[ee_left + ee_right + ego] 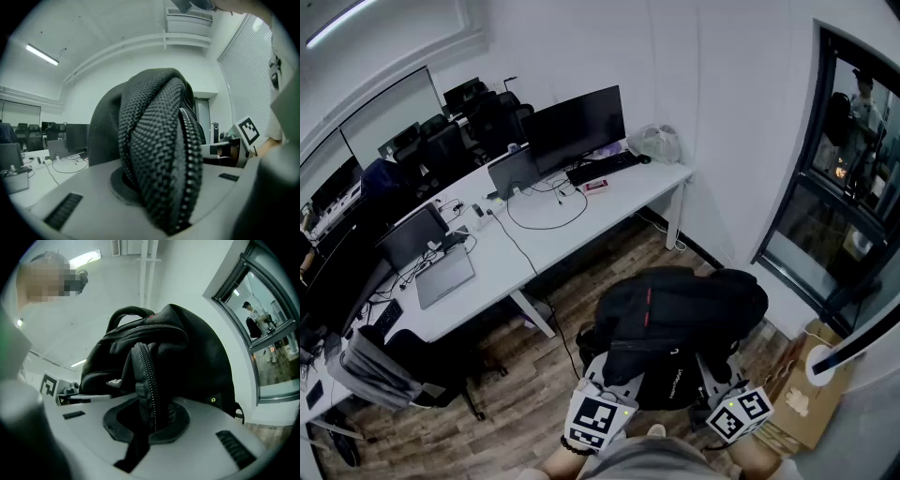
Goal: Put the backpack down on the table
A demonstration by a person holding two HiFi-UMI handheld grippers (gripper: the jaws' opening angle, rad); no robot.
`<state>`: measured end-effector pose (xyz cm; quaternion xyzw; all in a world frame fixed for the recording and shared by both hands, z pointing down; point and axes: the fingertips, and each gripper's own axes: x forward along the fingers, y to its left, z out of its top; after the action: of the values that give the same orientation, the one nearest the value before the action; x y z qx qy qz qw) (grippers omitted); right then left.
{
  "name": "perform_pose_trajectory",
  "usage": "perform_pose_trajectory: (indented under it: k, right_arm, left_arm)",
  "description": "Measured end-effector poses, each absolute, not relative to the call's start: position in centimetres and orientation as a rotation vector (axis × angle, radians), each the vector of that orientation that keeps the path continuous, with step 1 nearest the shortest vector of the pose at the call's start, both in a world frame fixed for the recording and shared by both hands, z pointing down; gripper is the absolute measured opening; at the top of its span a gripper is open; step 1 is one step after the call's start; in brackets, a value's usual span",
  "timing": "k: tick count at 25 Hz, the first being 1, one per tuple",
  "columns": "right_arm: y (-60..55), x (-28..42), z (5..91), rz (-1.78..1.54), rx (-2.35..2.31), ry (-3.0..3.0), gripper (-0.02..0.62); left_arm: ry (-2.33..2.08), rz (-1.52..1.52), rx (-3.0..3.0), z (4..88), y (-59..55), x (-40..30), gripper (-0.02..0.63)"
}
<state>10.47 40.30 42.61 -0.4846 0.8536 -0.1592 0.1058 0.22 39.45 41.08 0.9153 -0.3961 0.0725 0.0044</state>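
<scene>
Bright ceiling light – fisheye edges (foreground blurred).

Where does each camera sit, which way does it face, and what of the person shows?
Head view: on the person's head, steeply down at the black fabric backpack above the wooden floor; shows left gripper, right gripper, a wrist.
Left gripper view: on that gripper, roughly level along jaws shut on the backpack's mesh strap; white desk at left.
Right gripper view: on that gripper, level along jaws shut on the zipped edge; dark-framed window at right.
Shared: all show the backpack; each gripper view shows the other's marker cube.
</scene>
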Motion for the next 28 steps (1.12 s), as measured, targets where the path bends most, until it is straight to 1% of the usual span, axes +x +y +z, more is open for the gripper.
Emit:
perform_pose_trajectory:
  k: [12, 28]
  right_arm:
    - [40.8, 10.9, 42.5, -0.478, -1.410, 2.497, 0.026]
    - [42.2, 15.8, 41.2, -0.427, -1.347, 2.520, 0.026]
  left_arm:
    - [-1.253, 0.231, 2.842, 40.7, 40.0, 0.7, 0.058]
    - [-1.317, 0.207, 2.852, 39.6, 41.6, 5.5, 0.058]
